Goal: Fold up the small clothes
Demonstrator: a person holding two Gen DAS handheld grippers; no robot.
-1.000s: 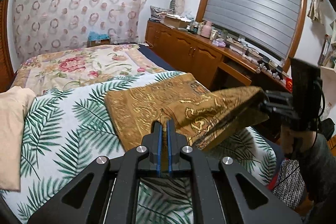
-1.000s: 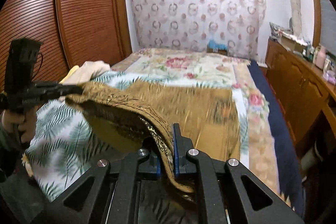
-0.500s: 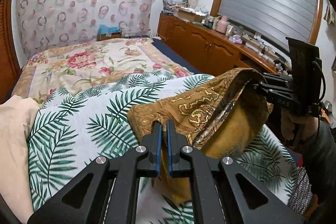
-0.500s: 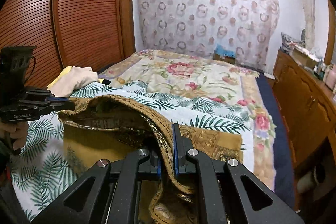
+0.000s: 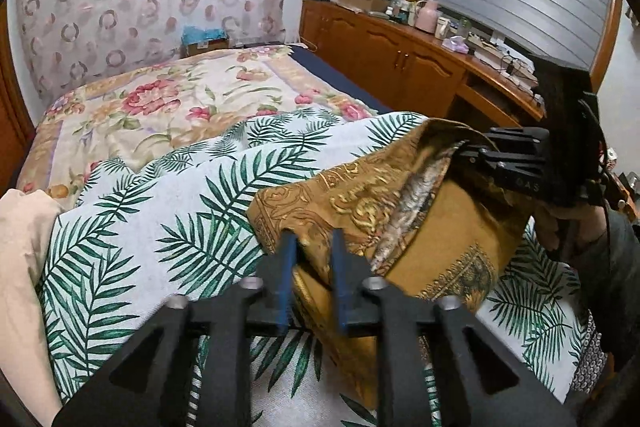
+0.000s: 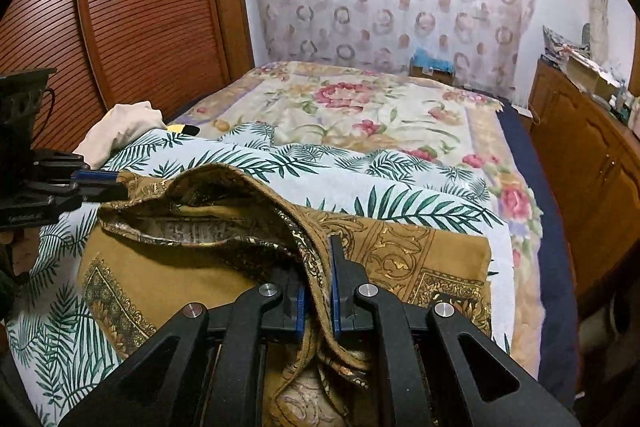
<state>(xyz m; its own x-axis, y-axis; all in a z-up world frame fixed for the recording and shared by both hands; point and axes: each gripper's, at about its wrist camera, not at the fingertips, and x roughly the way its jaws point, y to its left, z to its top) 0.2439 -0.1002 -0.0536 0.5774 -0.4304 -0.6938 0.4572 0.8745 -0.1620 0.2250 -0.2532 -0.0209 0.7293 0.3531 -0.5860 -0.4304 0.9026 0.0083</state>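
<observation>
A brown-gold patterned cloth (image 5: 452,247) lies folded over itself on the palm-leaf sheet (image 5: 168,219) at the bed's near end. My left gripper (image 5: 310,243) has its blue pads apart, and the cloth's corner lies loosely between them. My right gripper (image 6: 316,267) has a narrow gap between its pads, with the folded cloth edge (image 6: 224,195) running through it. Each gripper shows in the other's view: the right one (image 5: 476,155) at the cloth's right corner, the left one (image 6: 100,183) at its left corner.
A floral bedspread (image 6: 360,107) covers the far half of the bed. A cream garment (image 6: 120,131) lies at the bed's left edge. A wooden sideboard (image 5: 400,55) with clutter runs along the right. A slatted wardrobe (image 6: 140,7) stands on the left.
Both grippers brought the cloth's far edge toward the near end and lowered it, folding it in half. The left gripper's pads have opened. The right gripper's pads have parted slightly.
</observation>
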